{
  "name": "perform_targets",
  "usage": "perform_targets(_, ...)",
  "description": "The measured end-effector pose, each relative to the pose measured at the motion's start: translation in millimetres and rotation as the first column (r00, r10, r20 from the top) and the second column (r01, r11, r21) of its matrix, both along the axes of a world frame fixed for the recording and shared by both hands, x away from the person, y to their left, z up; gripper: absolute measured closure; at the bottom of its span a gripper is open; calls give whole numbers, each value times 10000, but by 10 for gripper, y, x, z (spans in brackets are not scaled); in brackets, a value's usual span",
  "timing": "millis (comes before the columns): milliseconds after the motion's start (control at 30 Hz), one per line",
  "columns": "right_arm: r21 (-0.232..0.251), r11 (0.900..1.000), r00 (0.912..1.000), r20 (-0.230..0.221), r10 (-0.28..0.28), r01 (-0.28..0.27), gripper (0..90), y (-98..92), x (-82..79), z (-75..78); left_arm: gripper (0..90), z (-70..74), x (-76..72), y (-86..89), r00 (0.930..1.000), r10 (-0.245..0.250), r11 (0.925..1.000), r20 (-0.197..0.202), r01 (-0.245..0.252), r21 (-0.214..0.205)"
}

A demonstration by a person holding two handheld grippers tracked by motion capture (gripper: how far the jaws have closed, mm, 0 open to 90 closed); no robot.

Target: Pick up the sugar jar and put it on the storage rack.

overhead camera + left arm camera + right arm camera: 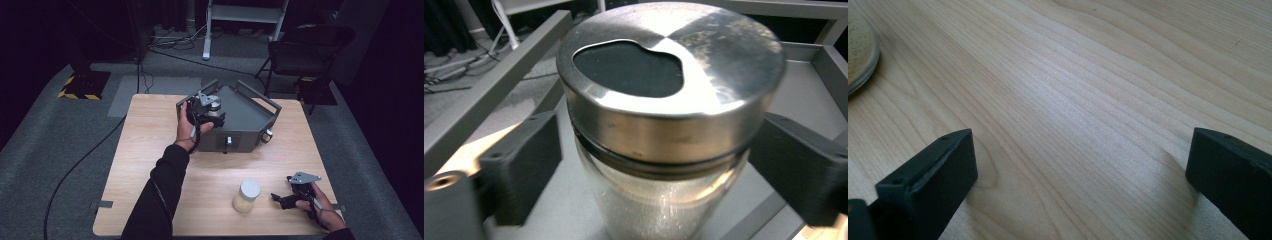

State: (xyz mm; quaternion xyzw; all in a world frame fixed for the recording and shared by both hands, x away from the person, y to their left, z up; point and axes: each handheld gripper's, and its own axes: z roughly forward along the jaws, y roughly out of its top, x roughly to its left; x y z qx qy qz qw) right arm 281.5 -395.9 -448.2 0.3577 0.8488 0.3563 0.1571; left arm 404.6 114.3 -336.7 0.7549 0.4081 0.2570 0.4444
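Grey carpet (60, 130), black chair (305, 50), dark room

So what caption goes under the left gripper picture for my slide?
Left gripper open around a metal-lidded glass jar standing on the grey tray.

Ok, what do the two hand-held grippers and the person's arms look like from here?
Both grippers, left and right, are black with two blocky black jaws each, and each carries a grey three-cornered plate on top. A thin cable trails from each along the wrist. The left arm wears a long black sleeve; the right cuff is black too.
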Motion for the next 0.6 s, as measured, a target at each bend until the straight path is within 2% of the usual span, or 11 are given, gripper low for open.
perform_targets(300,-5,10000,10000,2,3,-3,0,0,0,0,38,20,-161,25,9980,105,9998,626,-116,175)
perform_targets(367,-4,10000,10000,1,2,-2,0,0,0,0,35,30,-205,37,9971,6,9997,763,-26,258)
perform_targets(500,-2,10000,10000,1,0,0,0,0,0,0,28,53,-305,33,9940,-244,9974,1068,169,708)
perform_targets(600,-2,10000,10000,-2,-1,1,0,0,0,1,27,62,-365,61,9923,-422,9970,1167,343,691)
